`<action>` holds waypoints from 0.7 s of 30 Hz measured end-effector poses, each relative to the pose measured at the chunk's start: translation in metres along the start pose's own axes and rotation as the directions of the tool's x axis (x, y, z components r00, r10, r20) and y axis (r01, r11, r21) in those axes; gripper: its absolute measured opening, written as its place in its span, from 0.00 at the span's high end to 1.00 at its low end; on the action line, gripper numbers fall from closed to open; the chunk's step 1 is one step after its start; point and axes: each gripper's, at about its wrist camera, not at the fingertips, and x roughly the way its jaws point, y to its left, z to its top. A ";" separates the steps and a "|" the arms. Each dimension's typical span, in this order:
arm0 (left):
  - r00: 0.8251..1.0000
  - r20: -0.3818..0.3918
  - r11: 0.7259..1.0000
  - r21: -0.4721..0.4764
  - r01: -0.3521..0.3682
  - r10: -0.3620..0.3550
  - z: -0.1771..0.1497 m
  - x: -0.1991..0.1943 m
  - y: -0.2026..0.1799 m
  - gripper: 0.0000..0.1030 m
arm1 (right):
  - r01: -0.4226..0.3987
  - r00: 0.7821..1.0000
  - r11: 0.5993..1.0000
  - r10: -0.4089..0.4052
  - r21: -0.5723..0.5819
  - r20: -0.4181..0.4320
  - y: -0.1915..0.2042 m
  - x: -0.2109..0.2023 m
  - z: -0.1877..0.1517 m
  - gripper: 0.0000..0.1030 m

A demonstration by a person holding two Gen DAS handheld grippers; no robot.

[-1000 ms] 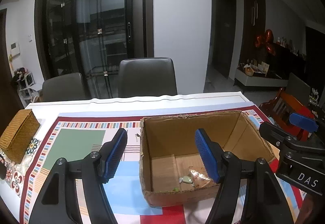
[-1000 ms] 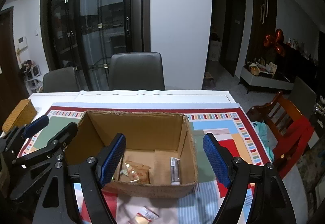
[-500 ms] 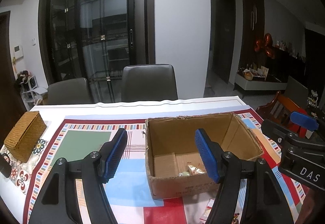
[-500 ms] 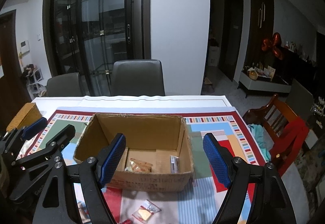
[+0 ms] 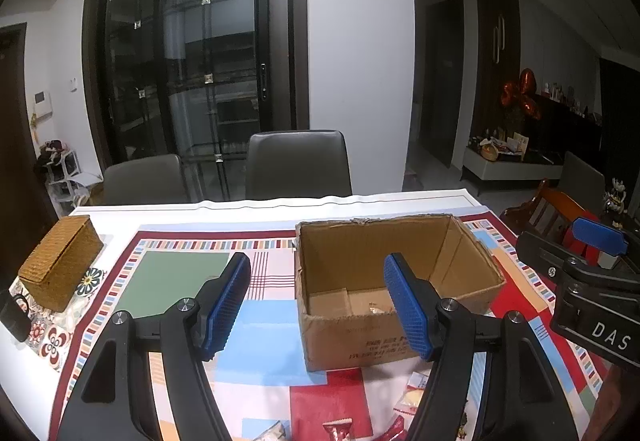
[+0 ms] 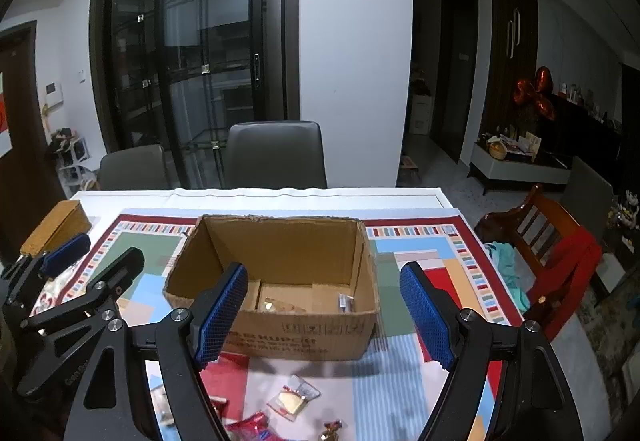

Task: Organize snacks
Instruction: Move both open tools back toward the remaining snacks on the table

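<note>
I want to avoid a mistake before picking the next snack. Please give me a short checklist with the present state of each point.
1. Left tongs open, nothing between the blue pads: ok.
2. Right tongs open, nothing held: ok.
3. Open brown cardboard box upright, with free space inside: ok.
4. Loose snacks on the patterned tablecloth in front of the box, such as the clear packet with a yellow piece: ok.
5. Red wrapped snacks at the picture's lower edge, whole shape visible: not ok, partly cut off.
6. Number of snacks already inside the box: cannot tell.
</note>
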 end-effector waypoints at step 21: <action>1.000 -0.005 1.000 0.008 -0.004 0.004 -0.028 -0.039 -0.004 0.34 | 0.000 1.000 1.000 0.000 0.004 -0.002 -0.002 -0.033 -0.031 0.23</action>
